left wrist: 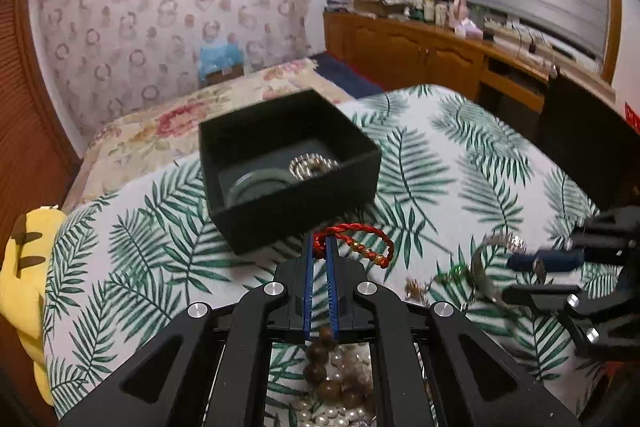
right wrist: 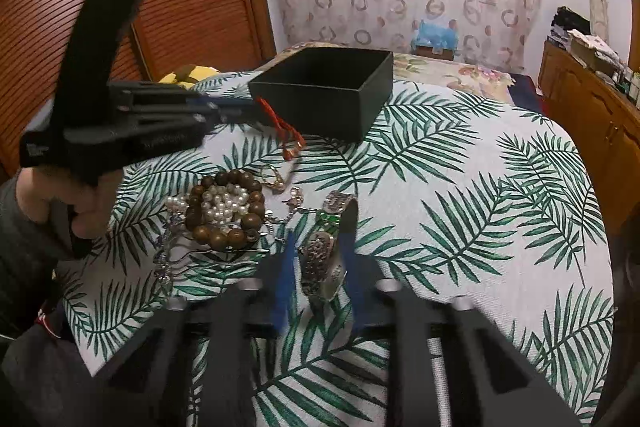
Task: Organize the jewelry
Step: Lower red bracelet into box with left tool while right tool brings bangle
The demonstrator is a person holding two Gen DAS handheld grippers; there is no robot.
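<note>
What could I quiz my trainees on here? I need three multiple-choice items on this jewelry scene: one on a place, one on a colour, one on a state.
1. Where does the black box stand?
A. on the leaf-print bedspread
B. on the wooden cabinet
C. on the floor

2. What colour is the cord bracelet in the left claw?
A. green
B. red
C. white

3. What is the state of the right claw?
A. wide open and bare
B. out of sight
C. closed on a silver cuff bracelet

Answers:
1 A, leaf print surrounds the box.
2 B, the twisted cord is red with gold beads.
3 C, the blue fingers sit against both sides of the cuff.
</note>
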